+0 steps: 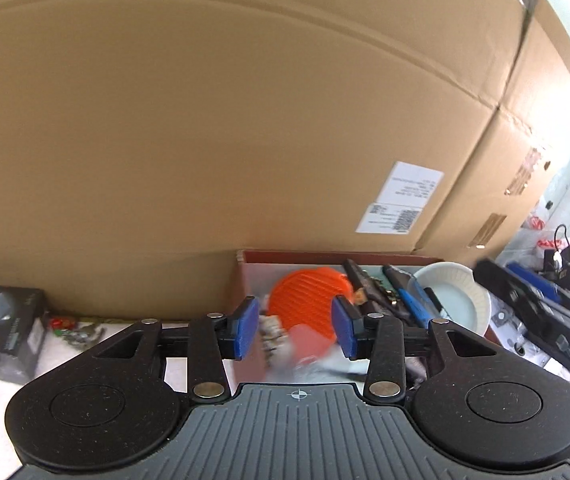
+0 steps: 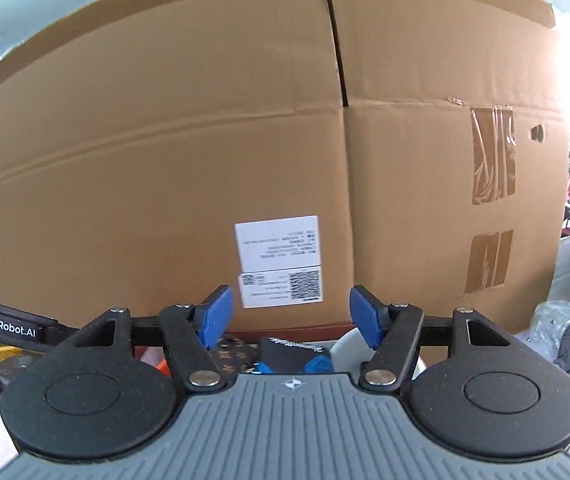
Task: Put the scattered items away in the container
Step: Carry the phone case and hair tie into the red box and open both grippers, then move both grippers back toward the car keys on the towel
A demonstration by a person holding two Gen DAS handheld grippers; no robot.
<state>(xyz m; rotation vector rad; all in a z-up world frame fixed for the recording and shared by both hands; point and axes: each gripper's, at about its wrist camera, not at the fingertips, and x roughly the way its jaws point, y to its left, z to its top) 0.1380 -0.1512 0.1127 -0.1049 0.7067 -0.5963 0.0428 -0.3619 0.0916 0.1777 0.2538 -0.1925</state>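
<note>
The container, a red-brown box [image 1: 241,264], stands against a big cardboard carton. Inside it lie an orange ribbed disc [image 1: 309,300], a white bowl [image 1: 461,296], dark tools and a blue-handled tool [image 1: 413,304]. My left gripper [image 1: 295,328] hovers over the box's near side, open, its blue pads apart and pressing on nothing; a blurred pale item [image 1: 275,334] shows below them in the box. My right gripper [image 2: 292,318] is open too, above the box rim [image 2: 285,334], over a patterned dark pouch [image 2: 233,360], a black and blue item [image 2: 293,356] and the bowl [image 2: 345,348].
A tall cardboard carton [image 1: 245,120] with a white label walls off the back. On the left lie a small black box [image 1: 5,332] and a red and green beaded chain [image 1: 73,326]. Black flat gear [image 1: 545,320] and bagged items [image 2: 557,332] crowd the right side.
</note>
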